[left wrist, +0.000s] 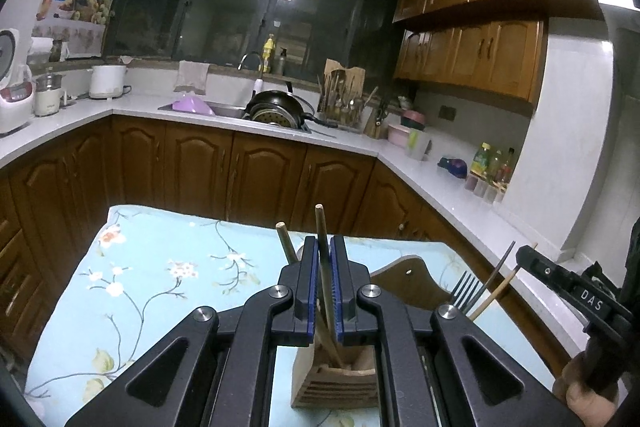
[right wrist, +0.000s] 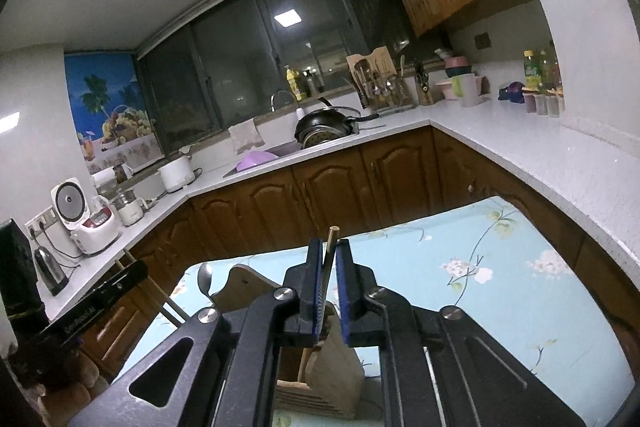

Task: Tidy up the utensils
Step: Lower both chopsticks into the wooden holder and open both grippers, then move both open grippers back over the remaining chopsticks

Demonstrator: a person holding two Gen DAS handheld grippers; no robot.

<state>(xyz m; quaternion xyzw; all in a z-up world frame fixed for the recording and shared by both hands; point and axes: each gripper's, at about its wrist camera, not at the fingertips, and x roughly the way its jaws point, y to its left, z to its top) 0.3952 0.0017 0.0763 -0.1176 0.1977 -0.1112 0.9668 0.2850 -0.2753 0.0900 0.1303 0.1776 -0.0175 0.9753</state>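
My left gripper is shut on a wooden chopstick whose lower end slants into the wooden utensil holder on the table. A second chopstick stands just to its left. In the right wrist view my right gripper holds its jaws slightly apart around another chopstick; the stick leans on the left pad with a gap on the right. The wooden holder sits below it. A fork stands tines up at the right.
The holder stands on a table with a light blue flowered cloth. Its tall wooden back rises behind it. A spoon stands at the left. Brown cabinets and a white counter with a sink lie beyond.
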